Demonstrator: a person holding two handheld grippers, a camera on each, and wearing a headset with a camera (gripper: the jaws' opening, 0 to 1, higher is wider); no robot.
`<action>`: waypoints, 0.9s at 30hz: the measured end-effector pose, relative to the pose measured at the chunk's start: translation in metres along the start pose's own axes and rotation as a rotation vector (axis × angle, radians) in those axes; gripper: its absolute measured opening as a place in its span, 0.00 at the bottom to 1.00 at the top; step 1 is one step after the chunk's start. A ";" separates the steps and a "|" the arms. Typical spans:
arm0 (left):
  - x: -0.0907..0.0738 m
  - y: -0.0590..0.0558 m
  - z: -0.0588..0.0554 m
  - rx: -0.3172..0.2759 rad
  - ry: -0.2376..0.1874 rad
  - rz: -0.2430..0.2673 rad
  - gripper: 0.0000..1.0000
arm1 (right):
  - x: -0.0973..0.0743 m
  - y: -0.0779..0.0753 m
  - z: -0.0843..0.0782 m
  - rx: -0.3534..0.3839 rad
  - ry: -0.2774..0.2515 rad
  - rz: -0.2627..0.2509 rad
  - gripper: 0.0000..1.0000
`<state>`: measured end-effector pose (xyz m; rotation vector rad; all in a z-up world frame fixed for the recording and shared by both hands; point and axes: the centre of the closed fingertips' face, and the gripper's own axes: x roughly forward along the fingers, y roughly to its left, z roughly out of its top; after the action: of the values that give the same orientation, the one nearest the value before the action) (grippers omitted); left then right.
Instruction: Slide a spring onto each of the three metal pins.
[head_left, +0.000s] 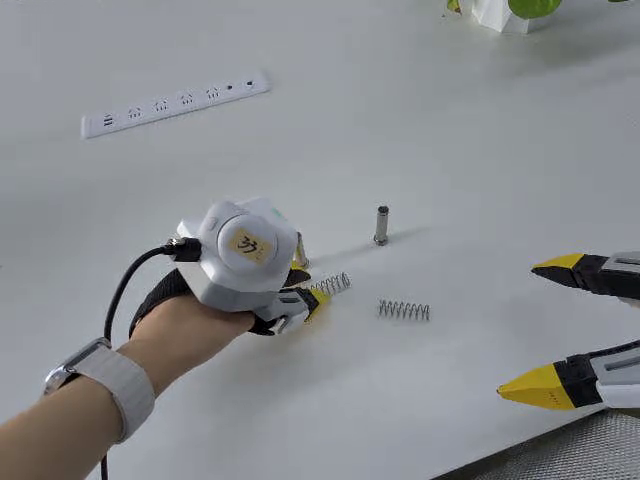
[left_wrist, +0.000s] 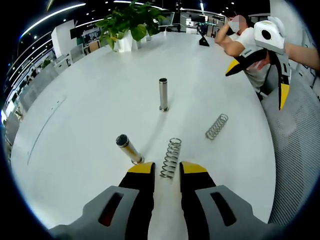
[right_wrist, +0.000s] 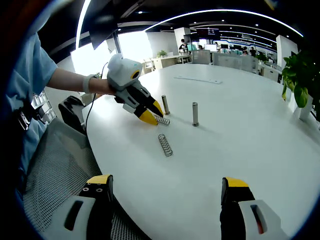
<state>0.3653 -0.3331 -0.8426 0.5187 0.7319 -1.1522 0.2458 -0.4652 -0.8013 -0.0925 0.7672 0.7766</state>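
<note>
1. Nearest, at the table (head_left: 470, 130) edge: the right gripper (head_left: 530, 328), jaws spread wide, yellow tips well apart, nothing between them. It hovers apart from all parts.
2. Left hand (head_left: 185, 320) holds the left gripper (head_left: 305, 300) low over the table. Jaws drawn close together, pinching the near end of the first spring (left_wrist: 171, 157). The rest of that spring sticks out forward past the yellow tips.
3. Second spring (head_left: 404, 310) lies flat on the table, loose, to the right of the first spring and apart from it. It sits between the two grippers.
4. Near pin (left_wrist: 127, 147) stands just beside the left gripper's tip, on its left side. Bare, no spring on it. In the head view the gripper body partly hides it.
5. Far pin (head_left: 381, 225) stands upright beyond both springs, also bare and touching nothing else.
6. Further back: a white power strip (head_left: 175, 103) lies on the table, well apart from the pins.
7. Farthest: a potted plant (left_wrist: 127, 25) at the far table edge.
</note>
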 end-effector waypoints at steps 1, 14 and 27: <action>0.000 0.000 0.000 0.005 -0.001 0.001 0.16 | 0.000 0.000 0.000 -0.001 -0.001 0.000 0.89; 0.000 0.002 -0.002 0.030 0.017 0.006 0.09 | 0.001 0.001 0.003 -0.003 -0.003 0.002 0.89; 0.000 0.002 -0.003 0.027 0.032 0.004 0.07 | 0.002 0.003 0.003 -0.003 -0.005 0.003 0.88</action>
<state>0.3664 -0.3301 -0.8449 0.5627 0.7435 -1.1540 0.2466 -0.4606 -0.7997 -0.0923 0.7620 0.7805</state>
